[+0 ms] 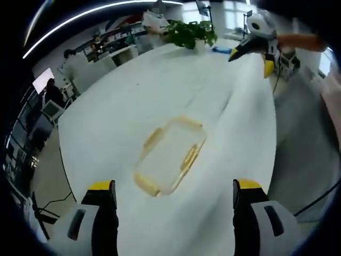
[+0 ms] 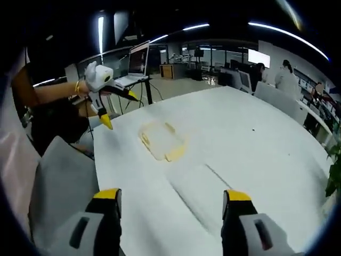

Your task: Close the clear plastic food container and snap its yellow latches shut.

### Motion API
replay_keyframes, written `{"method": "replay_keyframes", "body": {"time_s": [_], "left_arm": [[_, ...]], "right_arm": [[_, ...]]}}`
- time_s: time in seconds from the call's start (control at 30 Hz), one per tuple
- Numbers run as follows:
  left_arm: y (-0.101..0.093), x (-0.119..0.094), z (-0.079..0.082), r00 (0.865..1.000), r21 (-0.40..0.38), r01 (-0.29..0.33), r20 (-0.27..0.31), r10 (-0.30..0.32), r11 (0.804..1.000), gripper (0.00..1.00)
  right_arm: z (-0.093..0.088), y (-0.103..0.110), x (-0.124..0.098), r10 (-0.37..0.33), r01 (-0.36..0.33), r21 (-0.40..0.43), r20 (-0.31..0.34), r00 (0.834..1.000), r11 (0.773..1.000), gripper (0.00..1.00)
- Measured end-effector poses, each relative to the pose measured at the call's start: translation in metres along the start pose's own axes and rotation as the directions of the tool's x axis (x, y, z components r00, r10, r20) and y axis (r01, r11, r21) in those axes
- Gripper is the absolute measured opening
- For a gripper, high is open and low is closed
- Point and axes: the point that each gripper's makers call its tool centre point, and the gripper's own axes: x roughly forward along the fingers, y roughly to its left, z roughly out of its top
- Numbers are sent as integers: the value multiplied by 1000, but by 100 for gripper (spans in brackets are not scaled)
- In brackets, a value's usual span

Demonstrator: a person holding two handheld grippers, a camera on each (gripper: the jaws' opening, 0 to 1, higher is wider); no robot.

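Note:
A clear plastic food container [image 1: 170, 154] with yellow latches along its sides lies flat on the white table [image 1: 128, 90]. My left gripper [image 1: 175, 186] is open, its yellow-tipped jaws spread wide just short of the container. In the right gripper view the container [image 2: 160, 140] lies farther off, near the table's [image 2: 256, 138] left edge. My right gripper [image 2: 172, 194] is open and well back from it. The blur hides whether the latches are snapped down. Each gripper appears in the other's view, held in the air with jaws apart: the right gripper [image 1: 250, 63] and the left gripper [image 2: 118, 109].
A potted plant [image 1: 189, 33] stands at the table's far end, and its leaves [image 2: 335, 170] show at the right edge. A laptop [image 2: 136, 64] sits on a stand beyond the table. People sit at desks around the room. Grey floor [image 1: 303, 138] borders the table.

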Motion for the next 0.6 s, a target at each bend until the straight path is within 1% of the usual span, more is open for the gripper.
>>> {"method": "replay_keyframes", "body": {"time_s": [0.1,0.17,0.2,0.23,0.33,0.4,0.43,0.47,0.5,0.53,0.57,0.6], "left_arm": [[4,4,-1,1000,19,19,-14,-19,1000,89],[3,6,-2,998,31,59,-16,-58,998,89],[3,7,-2,998,43,64,-19,-63,997,89],[4,7,-1,997,62,70,-20,-69,996,89],[6,11,-1,996,104,82,-33,-79,991,88],[7,14,-1,995,114,93,-44,-89,989,87],[7,16,0,994,118,108,-45,-103,987,86],[5,17,2,992,103,126,-34,-123,987,86],[3,19,4,989,67,146,-22,-145,987,86],[3,20,6,988,54,155,-15,-155,986,86],[5,21,6,988,64,155,-15,-154,986,86],[6,21,6,988,69,156,-18,-155,985,86]], "right_arm": [[4,1,8,20,-20,-23,-7,1000,1000,77],[6,0,13,28,-29,-56,-29,999,998,77],[5,-1,15,28,-34,-106,-57,998,994,77],[7,-1,17,33,-41,-125,-62,998,991,77],[15,3,23,56,-63,-129,-52,997,990,77],[17,3,28,69,-79,-154,-70,995,985,77],[19,4,31,78,-89,-166,-77,994,982,77],[21,4,33,83,-96,-169,-81,993,981,77],[22,5,35,90,-103,-170,-84,992,980,77],[24,6,38,106,-119,-170,-87,991,978,77],[25,7,40,113,-128,-172,-92,989,977,77],[25,6,43,113,-132,-194,-106,988,972,77]]}}
